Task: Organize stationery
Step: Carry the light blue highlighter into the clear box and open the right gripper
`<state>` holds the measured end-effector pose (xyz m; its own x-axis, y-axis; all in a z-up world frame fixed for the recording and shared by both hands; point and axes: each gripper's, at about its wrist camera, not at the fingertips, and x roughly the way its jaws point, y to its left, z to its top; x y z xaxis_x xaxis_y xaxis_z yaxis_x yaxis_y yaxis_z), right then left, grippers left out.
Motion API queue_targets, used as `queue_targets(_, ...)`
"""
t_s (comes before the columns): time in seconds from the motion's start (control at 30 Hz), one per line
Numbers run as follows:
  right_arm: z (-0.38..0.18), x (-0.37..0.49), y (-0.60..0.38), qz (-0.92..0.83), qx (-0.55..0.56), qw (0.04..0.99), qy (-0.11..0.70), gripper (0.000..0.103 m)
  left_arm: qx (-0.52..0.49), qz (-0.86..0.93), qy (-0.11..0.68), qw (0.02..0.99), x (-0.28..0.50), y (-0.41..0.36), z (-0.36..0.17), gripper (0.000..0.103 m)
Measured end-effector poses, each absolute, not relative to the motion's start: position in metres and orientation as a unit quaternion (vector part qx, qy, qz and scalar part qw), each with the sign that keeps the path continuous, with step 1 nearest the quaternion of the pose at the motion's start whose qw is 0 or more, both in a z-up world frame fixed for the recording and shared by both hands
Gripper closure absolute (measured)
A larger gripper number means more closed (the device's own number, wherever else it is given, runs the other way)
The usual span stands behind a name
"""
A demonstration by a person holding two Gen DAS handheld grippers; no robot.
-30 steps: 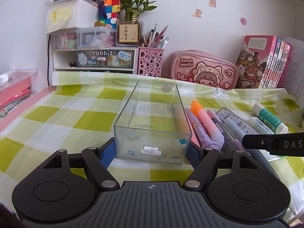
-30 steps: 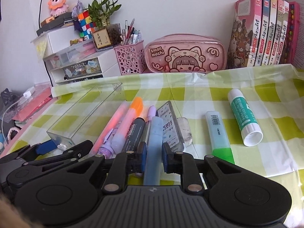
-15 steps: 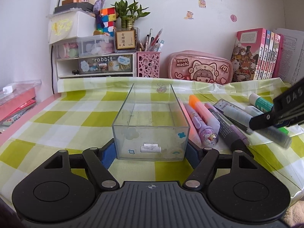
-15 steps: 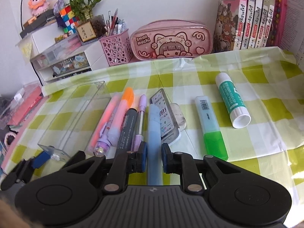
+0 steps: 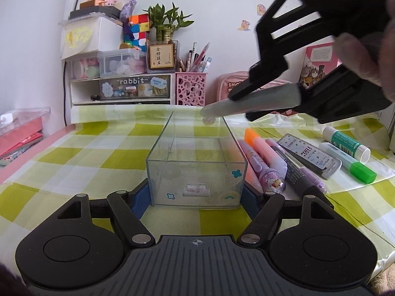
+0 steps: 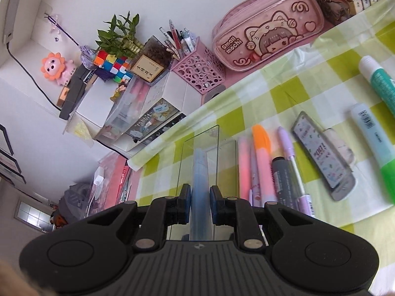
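A clear plastic box (image 5: 196, 162) stands on the green checked cloth, empty inside. My left gripper (image 5: 196, 198) is shut on the box's near end, blue pads against both side walls. My right gripper (image 6: 200, 198) is shut on a light blue marker (image 6: 200, 172) and holds it in the air above the box (image 6: 200, 145), tilted down toward it. In the left wrist view the marker (image 5: 249, 103) points left over the box's far end. Highlighters and pens (image 5: 269, 162) lie in a row right of the box.
A lead case (image 5: 308, 156), a green-capped highlighter (image 5: 350, 162) and a glue stick (image 5: 345, 141) lie further right. At the back stand a pink pen cup (image 5: 190, 88), drawer unit (image 5: 121, 88), pink pencil case (image 6: 269, 29) and books.
My right gripper has lifted the blue marker off the cloth and carried it left and up, over the clear box. My left gripper still holds the box.
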<state>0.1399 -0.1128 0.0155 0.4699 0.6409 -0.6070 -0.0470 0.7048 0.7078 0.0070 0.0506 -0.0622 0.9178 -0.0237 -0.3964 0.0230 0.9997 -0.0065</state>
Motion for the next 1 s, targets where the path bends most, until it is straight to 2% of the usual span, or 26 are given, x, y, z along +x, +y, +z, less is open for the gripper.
queue_targets(0.33,-0.015,0.169,-0.060,0.172,0.311,0.783,0.510,0.088,-0.014,-0.024,0.197,0.980,0.005,0.056,-0.063,0.030)
queue_targets(0.87,-0.023,0.173,-0.068,0.246,0.345,0.740,0.523,0.085,-0.012,-0.023,0.196,0.980,0.007,0.055,-0.064,0.030)
queue_targets(0.93,-0.019,0.170,-0.071,0.252,0.341,0.740,0.522,0.083,-0.012,-0.023,0.196,0.980,0.007,0.055,-0.064,0.030)
queue_targets(1.0,-0.014,0.164,-0.077,0.255,0.331,0.747,0.516,0.076,-0.013,-0.023,0.196,0.980,0.007,0.055,-0.064,0.030)
